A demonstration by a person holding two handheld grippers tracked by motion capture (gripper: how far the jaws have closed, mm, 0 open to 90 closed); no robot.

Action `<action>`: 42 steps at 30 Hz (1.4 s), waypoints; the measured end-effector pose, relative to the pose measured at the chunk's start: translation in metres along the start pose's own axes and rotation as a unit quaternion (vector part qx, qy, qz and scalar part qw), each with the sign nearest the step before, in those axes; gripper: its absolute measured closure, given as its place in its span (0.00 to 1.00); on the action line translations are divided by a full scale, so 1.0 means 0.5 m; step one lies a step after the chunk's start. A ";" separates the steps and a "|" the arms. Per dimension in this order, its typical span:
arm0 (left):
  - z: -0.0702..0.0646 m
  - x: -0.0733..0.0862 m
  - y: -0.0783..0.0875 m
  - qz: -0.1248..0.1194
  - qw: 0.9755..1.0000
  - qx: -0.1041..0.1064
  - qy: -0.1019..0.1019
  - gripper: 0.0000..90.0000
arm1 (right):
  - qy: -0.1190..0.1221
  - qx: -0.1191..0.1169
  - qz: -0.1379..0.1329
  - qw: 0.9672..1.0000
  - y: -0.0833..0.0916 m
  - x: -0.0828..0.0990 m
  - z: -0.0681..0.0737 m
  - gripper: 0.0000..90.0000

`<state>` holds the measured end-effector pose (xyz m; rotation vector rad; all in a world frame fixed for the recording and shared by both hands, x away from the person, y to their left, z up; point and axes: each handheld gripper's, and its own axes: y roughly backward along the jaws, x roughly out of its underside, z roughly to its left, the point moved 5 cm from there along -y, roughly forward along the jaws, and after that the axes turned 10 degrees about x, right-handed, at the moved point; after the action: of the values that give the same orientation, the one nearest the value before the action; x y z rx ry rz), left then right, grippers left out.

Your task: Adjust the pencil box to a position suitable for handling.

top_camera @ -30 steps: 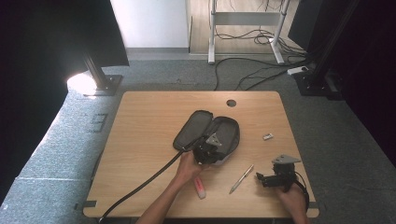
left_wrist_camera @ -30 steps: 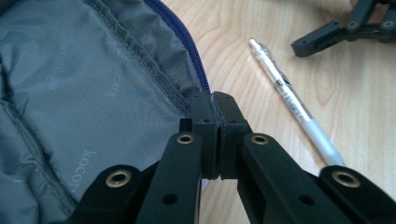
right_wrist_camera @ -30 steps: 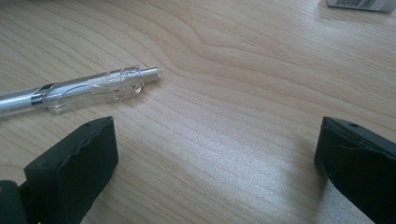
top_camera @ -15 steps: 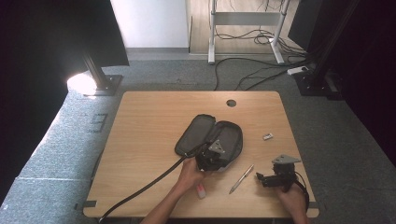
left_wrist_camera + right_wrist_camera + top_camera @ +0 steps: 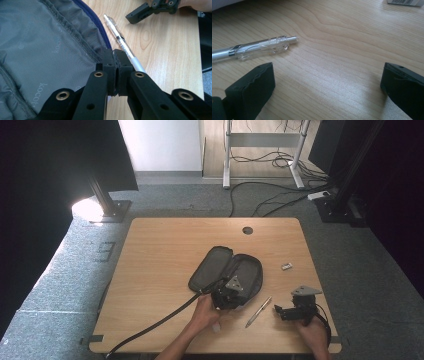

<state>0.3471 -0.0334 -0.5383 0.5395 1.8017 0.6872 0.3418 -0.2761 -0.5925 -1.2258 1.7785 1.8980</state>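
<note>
place: lab or studio | cues: grey carpet [image 5: 165, 195]; floor lamp [image 5: 87, 209]; loose cables [image 5: 270, 200]; desk frame [image 5: 262, 142]

The pen's [image 5: 254, 48] far end is cut off at the right gripper view's left edge.

case [image 5: 227, 272]: black, grey lining, blue zip | pen [image 5: 258, 311]: clear-silver | table [image 5: 165, 250]: light woodgrain

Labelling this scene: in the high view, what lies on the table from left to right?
Open black zip pencil case → left gripper → clear plastic pen → right gripper.
</note>
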 end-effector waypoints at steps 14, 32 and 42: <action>-0.011 -0.002 -0.004 -0.011 1.000 0.004 -0.002 0.79 | 0.000 0.000 0.000 1.000 0.000 0.000 0.000 0.00; 0.010 0.003 0.052 -0.022 0.999 -0.018 0.021 0.41 | 0.000 0.000 0.000 1.000 0.000 0.000 0.000 0.00; 0.023 0.019 0.080 -0.026 0.999 -0.038 0.027 0.28 | 0.000 0.000 0.000 1.000 0.000 0.000 0.000 0.00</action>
<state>0.3565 0.0043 -0.5205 0.4248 1.8254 0.7374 0.3418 -0.2761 -0.5925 -1.2257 1.7786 1.8978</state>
